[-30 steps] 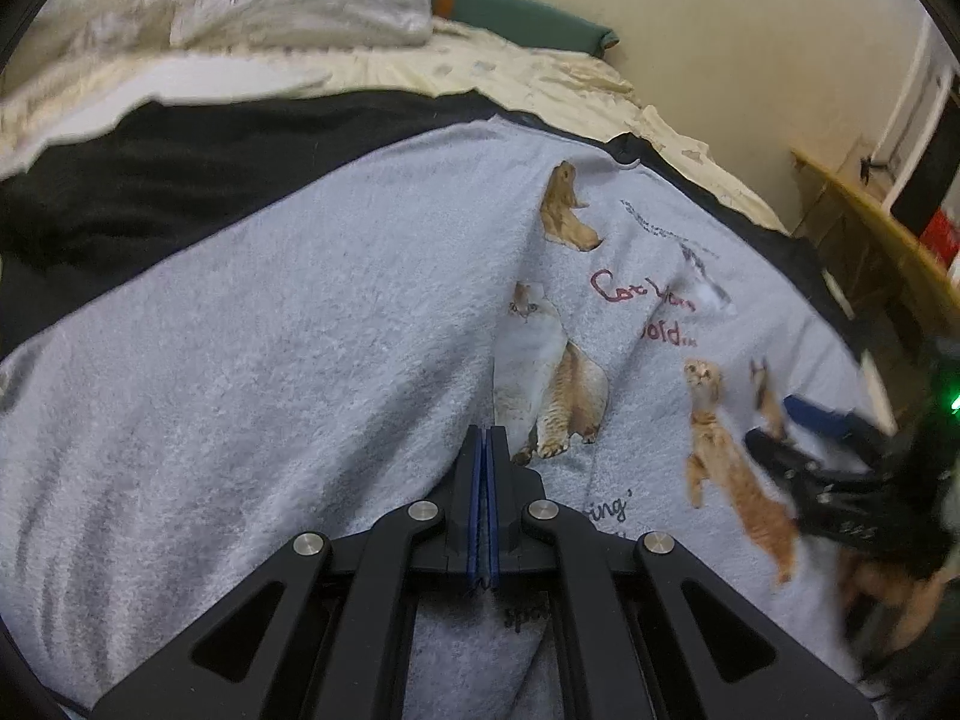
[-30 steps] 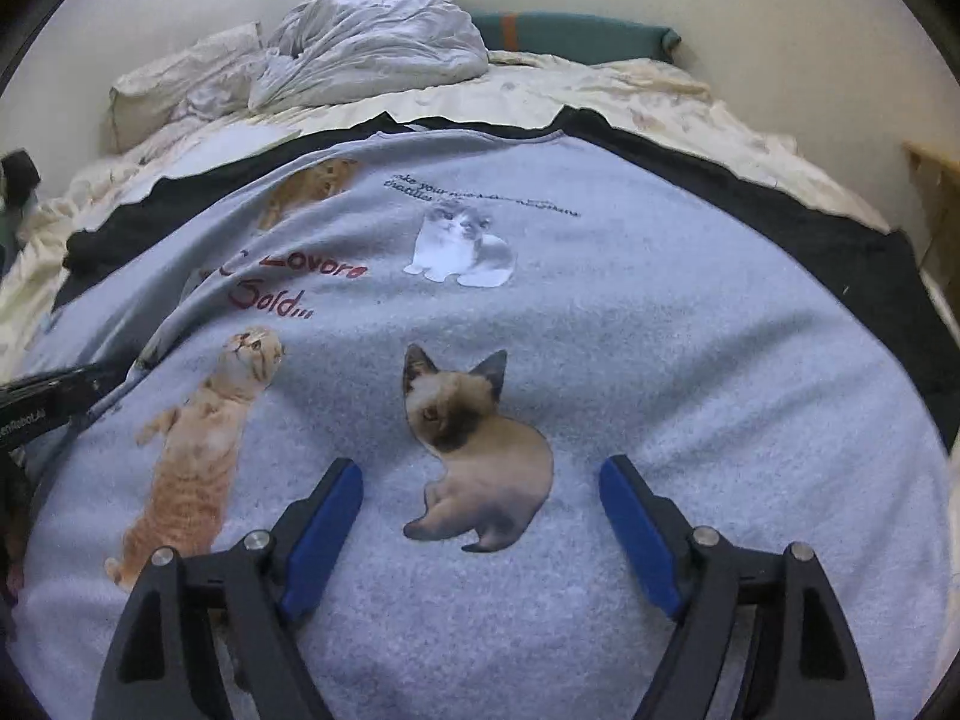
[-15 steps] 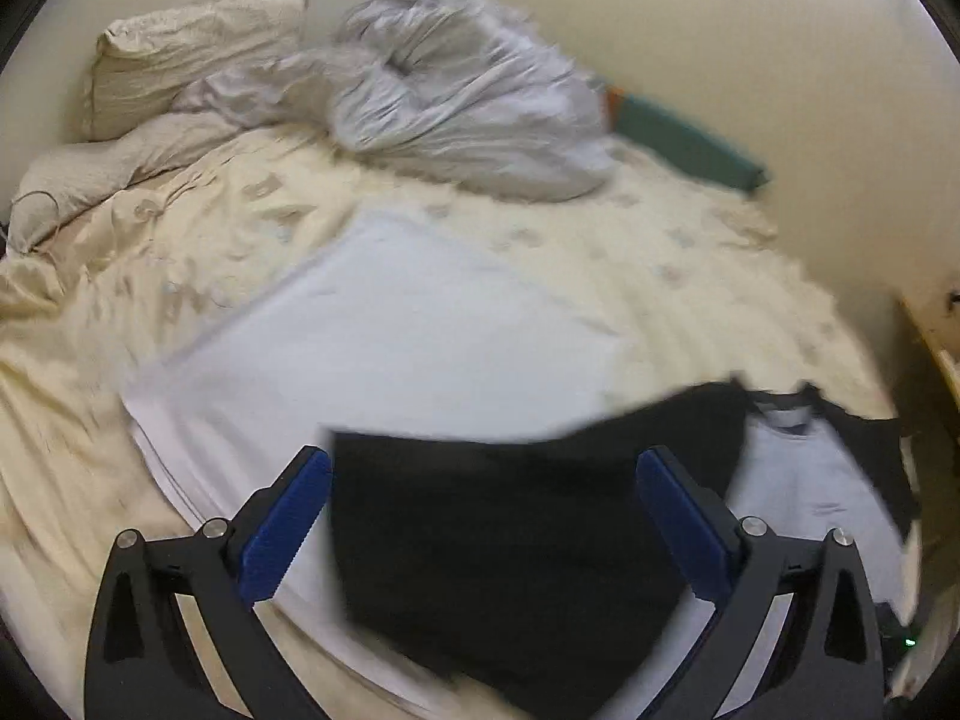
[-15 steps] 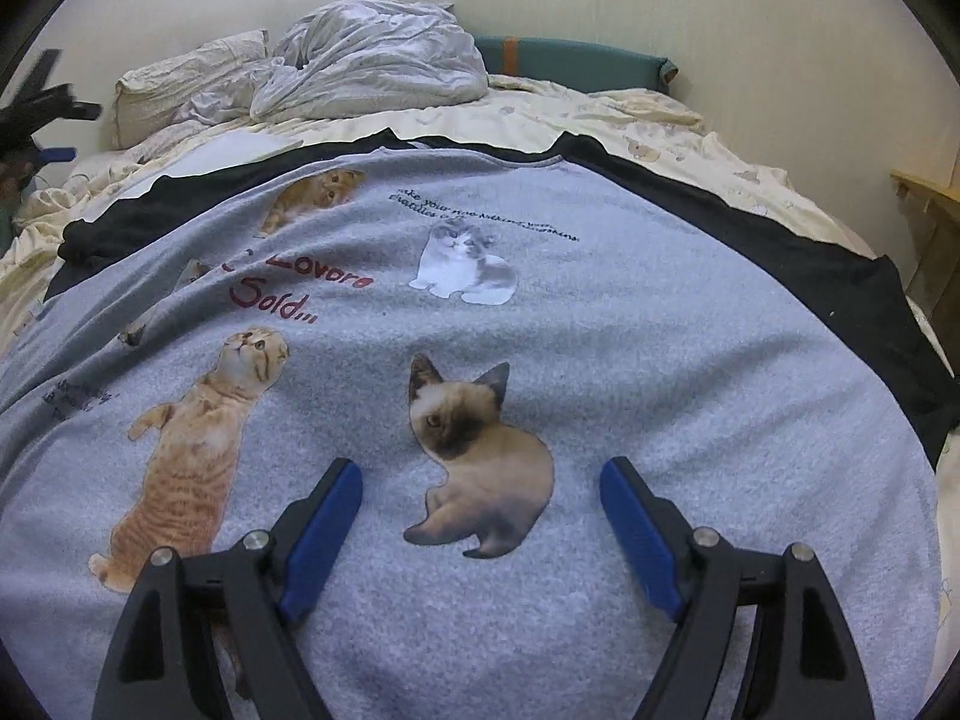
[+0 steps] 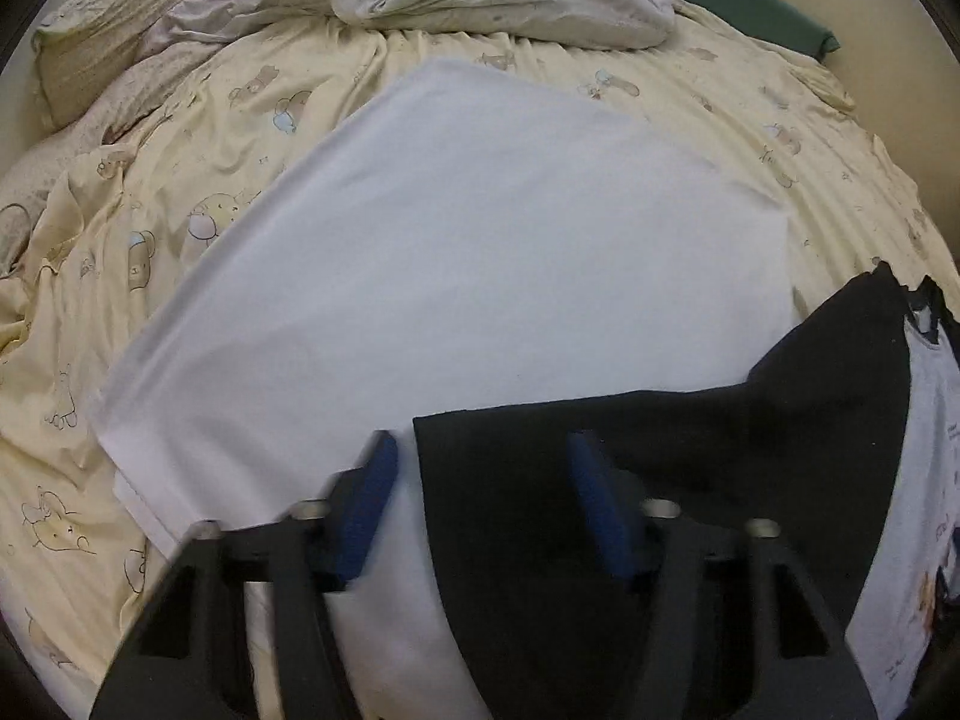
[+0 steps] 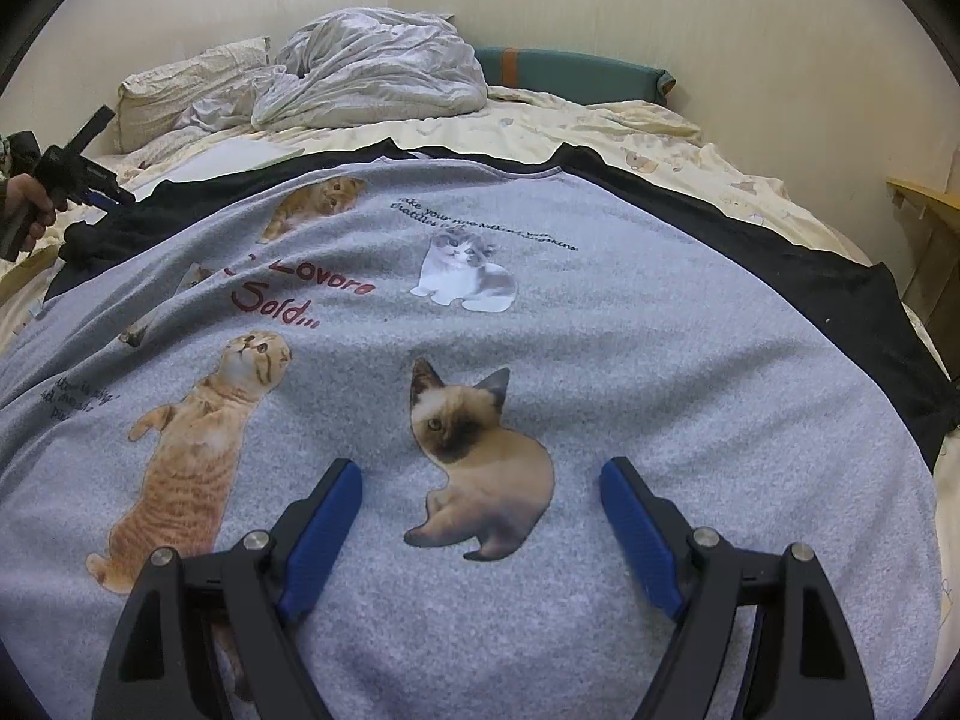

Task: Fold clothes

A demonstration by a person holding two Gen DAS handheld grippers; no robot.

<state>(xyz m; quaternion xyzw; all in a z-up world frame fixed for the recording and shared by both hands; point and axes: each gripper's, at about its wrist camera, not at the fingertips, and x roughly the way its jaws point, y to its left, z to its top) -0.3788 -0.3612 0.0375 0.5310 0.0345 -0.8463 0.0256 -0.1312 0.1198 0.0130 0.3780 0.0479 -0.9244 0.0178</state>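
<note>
Lying spread across the bed [image 6: 690, 138], the grey cat-print shirt [image 6: 630, 360] has its black sleeves out to either side, and no basket or box is in sight to hold anything. A folded white garment [image 5: 468, 252] rests flat on the cream sheet [image 5: 180, 138] beyond the shirt's left side, with a crumpled duvet [image 6: 372, 72] and a pillow [image 6: 186, 84] up near the wall. The left gripper [image 5: 480, 498] hangs over the black sleeve [image 5: 690, 468], whose end edge sits between its blue pads; the jaws are closing but the pads have not met the cloth. The right gripper [image 6: 480, 534] hovers low over the shirt's front, jaws spread wide, the printed brown kitten [image 6: 480, 468] between its fingers, nothing gripped.
</note>
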